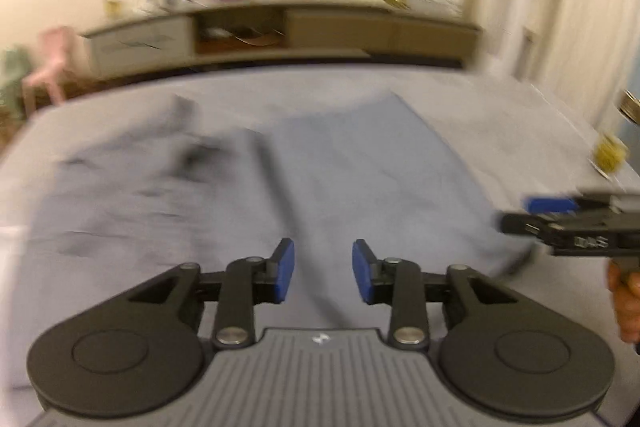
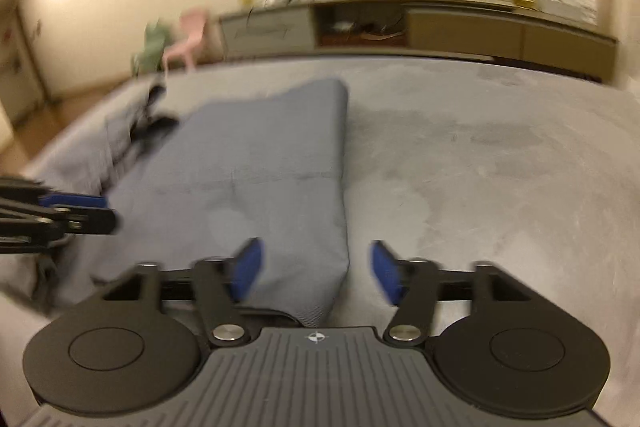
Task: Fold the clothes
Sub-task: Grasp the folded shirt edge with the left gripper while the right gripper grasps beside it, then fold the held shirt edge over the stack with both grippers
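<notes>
Wrist views, angled down, sharing garment [image 1: 360, 167]

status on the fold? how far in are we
Done: one side of the blue-grey garment is already folded over, with a clean straight edge on the right. In hand: nothing. The left tongs and right tongs are both open above the cloth, not gripping. Left: the far-left part lies rumpled and unfolded on the grey surface; it needs folding in, then probably a crosswise fold.

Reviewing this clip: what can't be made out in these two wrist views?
- Left wrist view: motion blur smears the grey garment; its type is unreadable.
- Right wrist view: the left tongs are cut by the edge.
- Both views: sideboard items too blurred to identify.
- Left wrist view: the hand is cut by the edge.
</notes>
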`<action>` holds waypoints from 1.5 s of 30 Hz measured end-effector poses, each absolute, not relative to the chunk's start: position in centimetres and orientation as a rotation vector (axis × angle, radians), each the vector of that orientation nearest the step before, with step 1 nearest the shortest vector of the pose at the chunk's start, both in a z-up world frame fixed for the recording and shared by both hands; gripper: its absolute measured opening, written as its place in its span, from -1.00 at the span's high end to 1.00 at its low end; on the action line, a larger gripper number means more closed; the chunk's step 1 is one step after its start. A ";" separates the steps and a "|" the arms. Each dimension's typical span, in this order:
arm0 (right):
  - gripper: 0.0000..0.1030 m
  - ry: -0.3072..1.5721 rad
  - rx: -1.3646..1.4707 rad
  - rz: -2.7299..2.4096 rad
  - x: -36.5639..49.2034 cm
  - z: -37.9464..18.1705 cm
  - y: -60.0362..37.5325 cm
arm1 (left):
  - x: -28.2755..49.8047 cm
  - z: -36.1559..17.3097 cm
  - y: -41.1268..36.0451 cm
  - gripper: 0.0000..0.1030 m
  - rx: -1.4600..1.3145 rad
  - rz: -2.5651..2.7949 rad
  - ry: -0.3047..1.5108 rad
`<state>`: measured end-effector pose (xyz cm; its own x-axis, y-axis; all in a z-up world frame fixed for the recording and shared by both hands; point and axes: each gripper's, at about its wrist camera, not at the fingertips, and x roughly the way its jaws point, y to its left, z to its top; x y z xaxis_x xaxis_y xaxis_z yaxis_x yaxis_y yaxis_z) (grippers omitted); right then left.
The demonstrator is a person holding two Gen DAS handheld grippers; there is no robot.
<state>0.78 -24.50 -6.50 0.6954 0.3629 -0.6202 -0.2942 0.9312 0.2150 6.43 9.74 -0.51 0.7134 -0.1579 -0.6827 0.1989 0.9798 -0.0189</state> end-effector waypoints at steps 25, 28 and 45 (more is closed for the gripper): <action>0.78 0.306 -0.429 0.474 -9.1 -2.3 -5.8 | 15.6 1.9 6.7 0.48 0.141 -0.490 0.858; 0.63 0.312 -0.384 0.528 -9.3 -2.2 -5.7 | 13.2 3.8 12.0 0.73 0.028 -0.498 0.770; -0.04 0.508 -0.532 0.805 -3.6 -7.4 4.4 | 10.7 -3.9 31.3 0.28 -0.151 -0.038 0.874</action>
<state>-3.62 4.42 -7.43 0.5902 0.5322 -0.6070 -0.7767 0.5793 -0.2472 10.74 31.28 -3.95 0.6415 -0.0945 -0.7613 -0.0290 0.9887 -0.1472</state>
